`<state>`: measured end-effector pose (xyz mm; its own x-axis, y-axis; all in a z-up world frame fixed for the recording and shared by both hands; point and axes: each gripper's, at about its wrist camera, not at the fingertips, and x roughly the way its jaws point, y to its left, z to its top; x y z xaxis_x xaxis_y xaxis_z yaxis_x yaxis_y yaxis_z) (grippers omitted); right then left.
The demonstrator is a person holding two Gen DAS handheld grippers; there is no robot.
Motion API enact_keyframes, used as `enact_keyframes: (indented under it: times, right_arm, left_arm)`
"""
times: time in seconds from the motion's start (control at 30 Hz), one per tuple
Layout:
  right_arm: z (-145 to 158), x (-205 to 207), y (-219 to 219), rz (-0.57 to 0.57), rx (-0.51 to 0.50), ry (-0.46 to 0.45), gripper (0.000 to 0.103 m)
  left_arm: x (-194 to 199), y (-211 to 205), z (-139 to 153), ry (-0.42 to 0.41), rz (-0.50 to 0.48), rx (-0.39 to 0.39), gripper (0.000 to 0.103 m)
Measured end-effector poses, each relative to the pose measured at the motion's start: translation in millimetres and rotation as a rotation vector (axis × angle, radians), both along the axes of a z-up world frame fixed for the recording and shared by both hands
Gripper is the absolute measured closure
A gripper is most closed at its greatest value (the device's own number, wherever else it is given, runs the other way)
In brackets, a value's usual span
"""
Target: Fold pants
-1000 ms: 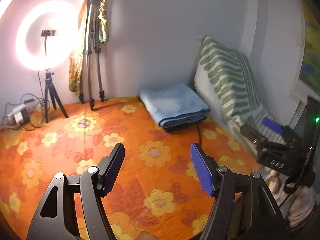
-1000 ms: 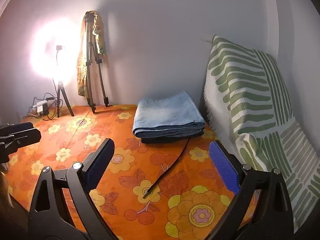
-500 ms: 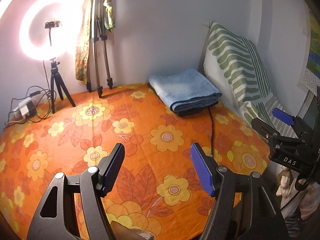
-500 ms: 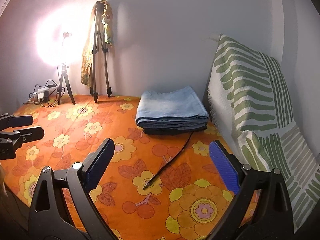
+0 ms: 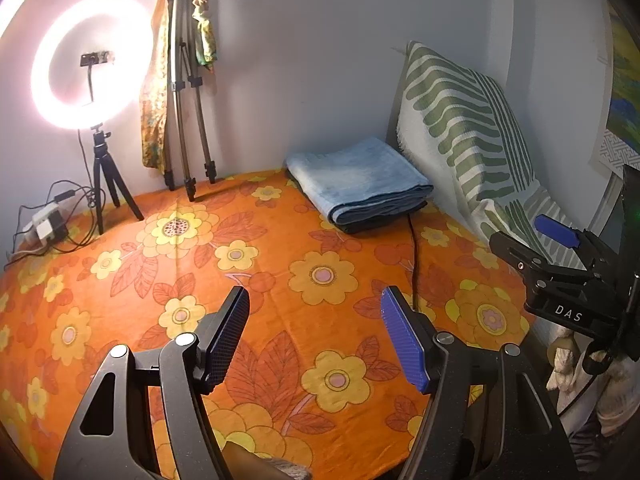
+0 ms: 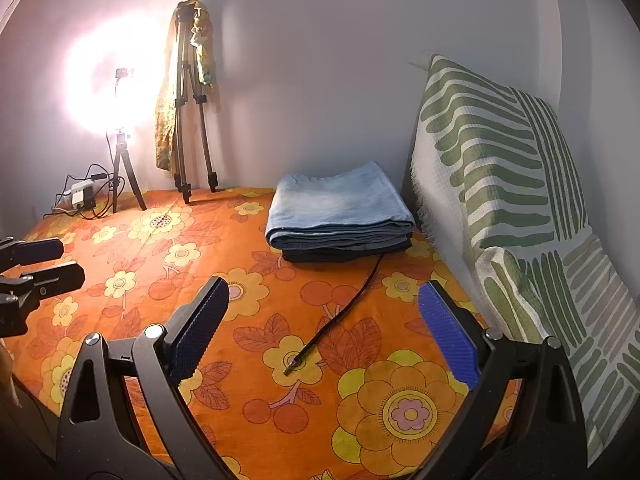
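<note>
Folded light-blue pants (image 5: 360, 180) lie on top of a dark folded garment (image 5: 376, 222) at the far right of the orange flowered bed cover (image 5: 240, 272); the stack also shows in the right wrist view (image 6: 340, 208). My left gripper (image 5: 316, 332) is open and empty, well in front of the stack, above the cover. My right gripper (image 6: 324, 332) is open and empty, also short of the stack. The right gripper shows at the right edge of the left wrist view (image 5: 560, 256), and the left gripper at the left edge of the right wrist view (image 6: 36, 268).
A black cable (image 6: 340, 312) runs from the stack toward me across the cover. A green-striped cushion (image 6: 500, 184) leans on the right wall. A lit ring light (image 5: 88, 80), a tripod with a cloth on it (image 5: 184, 92) and a power strip (image 5: 44, 226) stand at the back left.
Both grippers have drawn back and risen from the bed, so more of the cover shows. The stack looks farther away. Both stayed open.
</note>
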<state>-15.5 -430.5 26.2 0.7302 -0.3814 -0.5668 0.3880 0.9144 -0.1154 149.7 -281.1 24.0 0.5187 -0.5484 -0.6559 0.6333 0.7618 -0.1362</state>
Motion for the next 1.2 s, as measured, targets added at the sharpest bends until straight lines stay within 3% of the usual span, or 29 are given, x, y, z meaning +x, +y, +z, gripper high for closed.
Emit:
enact_keyframes:
  times: [1.2]
  right_arm:
    - [3.5, -1.6, 1.3, 0.000, -0.005, 0.000, 0.005]
  left_arm:
    - [-5.2, 1.5, 8.2, -0.018, -0.006, -0.003, 0.035]
